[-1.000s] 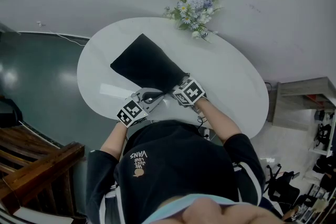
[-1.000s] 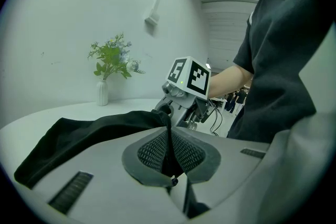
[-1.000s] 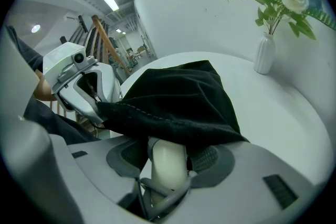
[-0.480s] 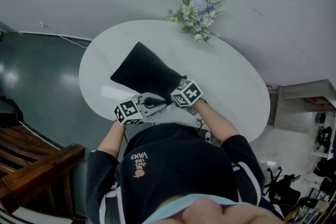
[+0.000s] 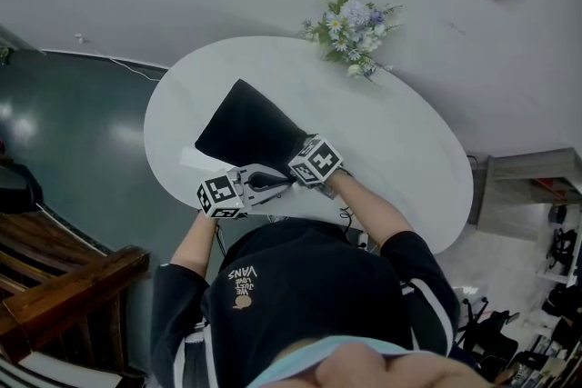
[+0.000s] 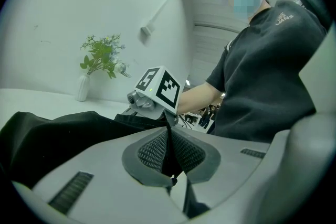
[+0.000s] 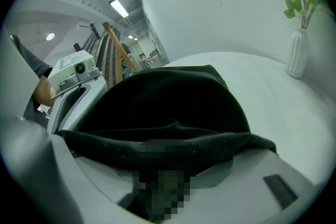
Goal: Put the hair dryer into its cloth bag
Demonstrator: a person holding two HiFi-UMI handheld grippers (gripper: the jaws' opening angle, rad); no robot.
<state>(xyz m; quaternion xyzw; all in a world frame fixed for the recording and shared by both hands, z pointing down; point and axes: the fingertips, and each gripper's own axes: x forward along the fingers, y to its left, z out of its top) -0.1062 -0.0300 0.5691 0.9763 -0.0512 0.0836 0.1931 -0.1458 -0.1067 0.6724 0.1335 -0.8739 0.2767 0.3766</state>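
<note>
The black cloth bag [image 5: 250, 124] lies on the white oval table [image 5: 400, 141], its mouth toward me. It bulges, and the hair dryer itself is not visible. My left gripper [image 5: 277, 181] is at the bag's near end, its pads [image 6: 152, 150] pressed together on a thin black cord of the bag [image 6: 63, 134]. My right gripper [image 5: 291, 163] holds the mouth from the right. In the right gripper view the bag's gathered rim [image 7: 168, 139] lies across and between the jaws of the right gripper [image 7: 168, 170], hiding the pads.
A white vase of flowers [image 5: 355, 21] stands at the table's far edge, right of the bag. A dark floor and wooden stair rails [image 5: 64, 286] lie to the left. A cable [image 5: 350, 218] hangs at the near table edge by my body.
The right gripper has slid left toward the left one, gathering the bag's mouth. The left gripper has swung round to point more toward the right one.
</note>
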